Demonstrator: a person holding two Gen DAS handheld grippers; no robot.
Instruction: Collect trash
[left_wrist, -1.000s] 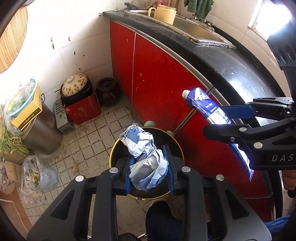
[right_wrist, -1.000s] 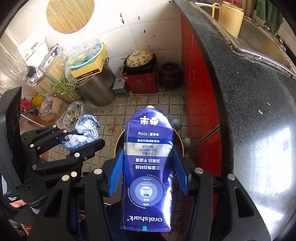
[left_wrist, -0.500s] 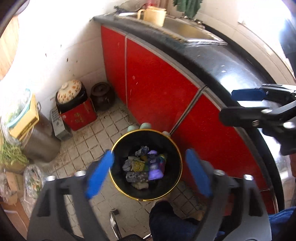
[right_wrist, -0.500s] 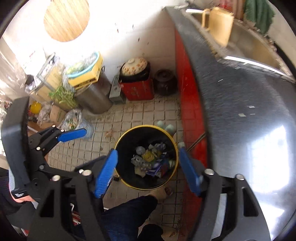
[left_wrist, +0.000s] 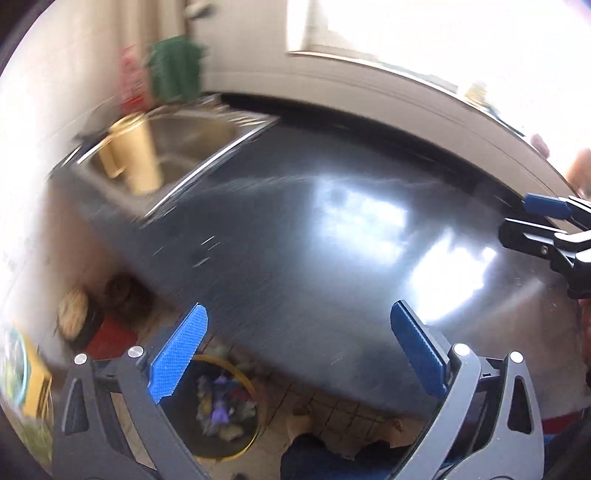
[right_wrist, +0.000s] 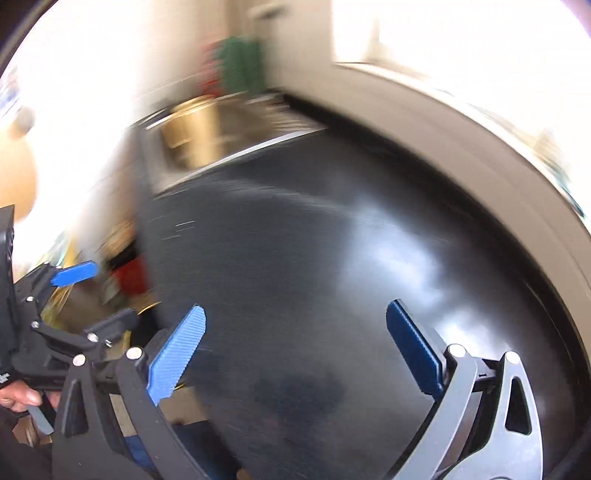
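Observation:
The frames are blurred by motion. My left gripper (left_wrist: 297, 306) hangs over the black countertop (left_wrist: 295, 240), its jaws still opening wide with nothing between them. Below it on the tiled floor stands the black trash bin with a yellow rim (left_wrist: 257, 402), holding crumpled paper and wrappers (left_wrist: 218, 406). My right gripper (right_wrist: 295, 307) is also over the countertop (right_wrist: 295, 258), jaws opening and empty. The right gripper (left_wrist: 517, 219) shows at the right edge of the left wrist view. The left gripper (right_wrist: 107, 295) shows at the left edge of the right wrist view.
A steel sink (left_wrist: 192, 147) with a yellow jug (left_wrist: 133, 158) lies at the counter's far left, and a green cloth (left_wrist: 177, 70) hangs behind it. A pot with a patterned lid (left_wrist: 74, 314) stands on the floor. A person's hand (right_wrist: 14, 397) grips the left tool.
Both grippers let go of their trash, the crumpled paper and the blue pouch, into the bin. They then opened wide, rose and swung from the bin to above the countertop.

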